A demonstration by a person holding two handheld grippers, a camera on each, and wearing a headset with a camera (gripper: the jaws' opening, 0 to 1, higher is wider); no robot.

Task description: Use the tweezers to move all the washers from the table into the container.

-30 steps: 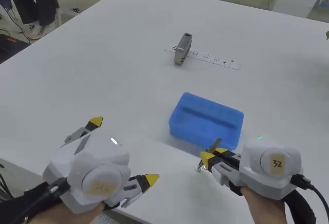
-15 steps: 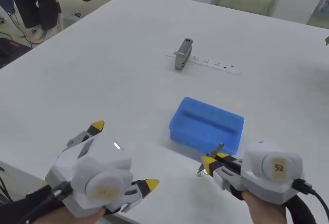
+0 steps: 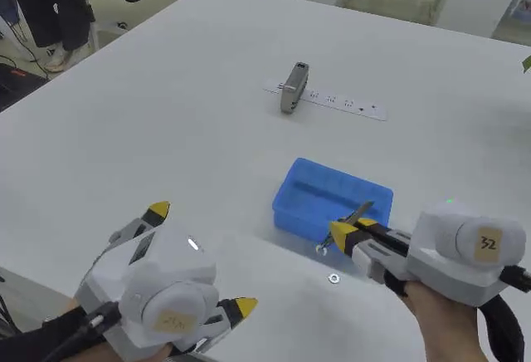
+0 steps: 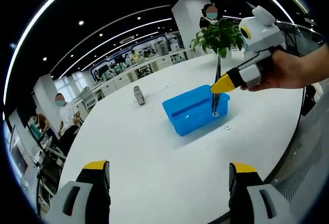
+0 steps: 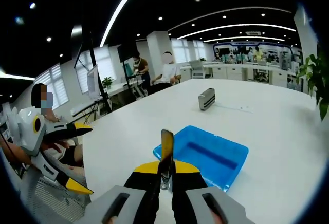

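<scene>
Left gripper [image 3: 201, 258] sits low with jaws wide apart; right gripper [image 3: 340, 235] has its jaws pinched on the tweezers [image 3: 357, 214].

We see a plain white table [image 3: 166, 113] and a bright blue container [image 3: 332, 200]. The left hand-held gripper [image 3: 201, 258] and the right hand-held gripper [image 3: 342, 236] are white and grey, their tips yellow over black — the right carries a yellow tag marked 32. The tweezers [image 3: 355, 215] and 1 washer [image 3: 333, 279] are silvery; the block [image 3: 294, 86] is grey.
</scene>
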